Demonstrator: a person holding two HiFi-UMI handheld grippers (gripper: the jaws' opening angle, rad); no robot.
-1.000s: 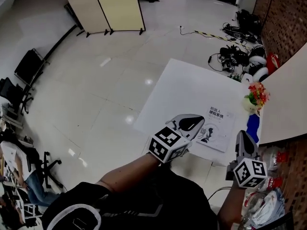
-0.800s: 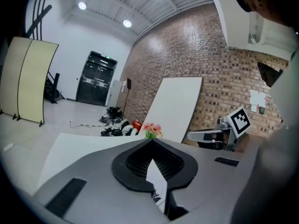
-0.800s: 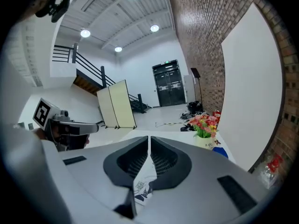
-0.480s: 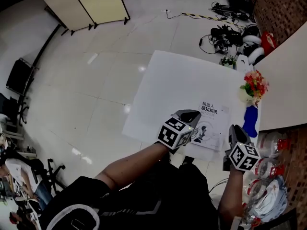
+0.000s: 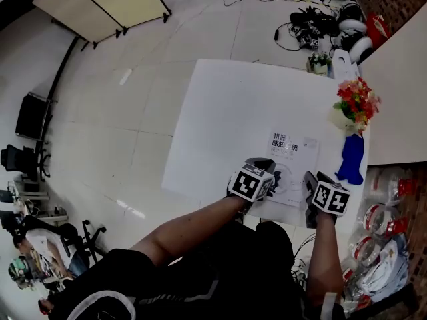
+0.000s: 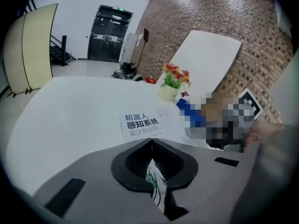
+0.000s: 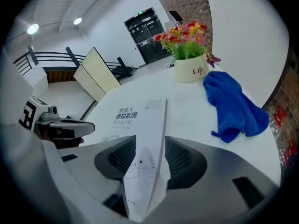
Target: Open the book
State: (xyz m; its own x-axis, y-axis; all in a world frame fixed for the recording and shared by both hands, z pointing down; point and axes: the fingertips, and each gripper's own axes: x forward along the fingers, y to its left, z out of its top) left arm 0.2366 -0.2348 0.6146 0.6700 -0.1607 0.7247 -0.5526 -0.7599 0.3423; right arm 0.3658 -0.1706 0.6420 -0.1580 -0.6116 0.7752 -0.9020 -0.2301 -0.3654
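Note:
A white book [image 5: 293, 157] with dark printed characters lies closed on the white table [image 5: 227, 112], near its front right. My left gripper [image 5: 265, 167] hovers at the book's near left corner. In the left gripper view the book [image 6: 140, 125] lies just ahead, the left gripper [image 6: 150, 142] has its tips together, and only the cover shows through the gap behind them. My right gripper [image 5: 311, 184] is at the book's near right corner. In the right gripper view the right gripper [image 7: 150, 149] has its jaws opening, with the book's [image 7: 140, 120] right edge between them.
A pot of red and yellow flowers [image 5: 355, 104] and a crumpled blue cloth [image 5: 351, 159] sit on the table right of the book. A slanted white board [image 5: 400, 99] rises beyond them. Cables and gear [image 5: 320, 25] lie on the floor behind the table.
Both grippers have come down from above the table to the book's near edge, one at each corner. The head view has tipped down and nearer to the table.

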